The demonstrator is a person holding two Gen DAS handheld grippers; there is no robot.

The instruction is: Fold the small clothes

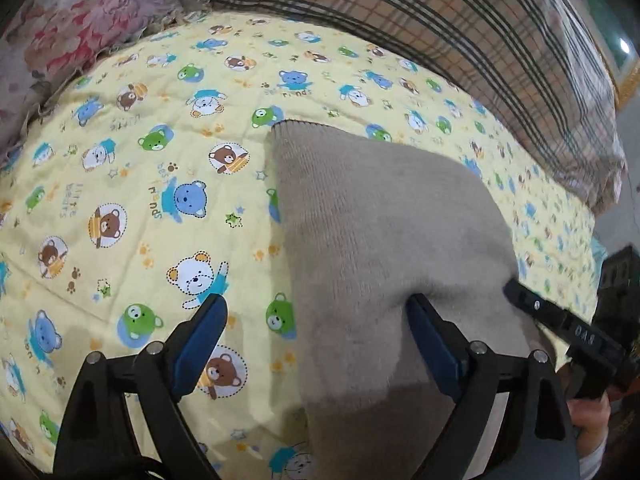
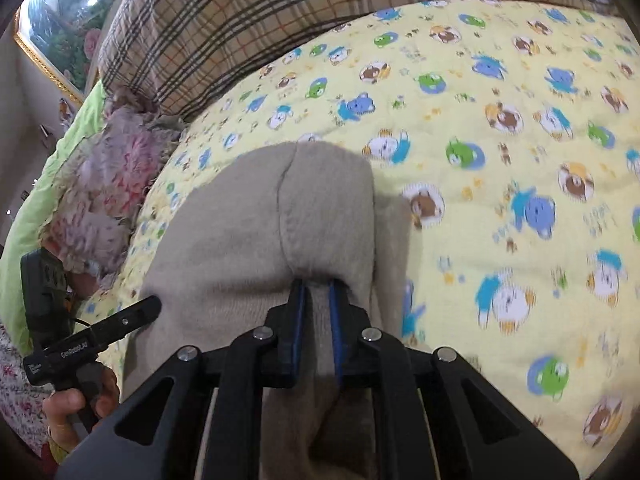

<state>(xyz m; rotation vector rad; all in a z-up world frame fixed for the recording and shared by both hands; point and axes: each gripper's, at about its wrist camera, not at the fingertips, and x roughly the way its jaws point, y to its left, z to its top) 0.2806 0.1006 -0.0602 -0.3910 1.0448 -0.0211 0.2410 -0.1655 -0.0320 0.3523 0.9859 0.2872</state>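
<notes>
A beige knitted garment [image 1: 384, 216] lies on the yellow bear-print quilt [image 1: 132, 184], with its ribbed hem at the far end. My left gripper [image 1: 316, 308] stands open and wide. Its left finger hangs over bare quilt, and its right finger [image 1: 430, 332] is over the garment's left part, with no pinch showing. My right gripper [image 2: 316, 286] is shut on a raised fold of the same beige garment [image 2: 248, 240], and cloth bunches between its blue pads. In the right wrist view the left gripper [image 2: 132, 314] sits at the garment's left edge, held by a hand [image 2: 80, 400].
A plaid blanket [image 1: 440, 28] runs along the far side of the quilt [image 2: 500, 128]. A frayed floral cloth [image 1: 80, 28] lies at the far left corner. A green sheet [image 2: 44, 176] and a framed picture [image 2: 60, 20] are beyond the left edge.
</notes>
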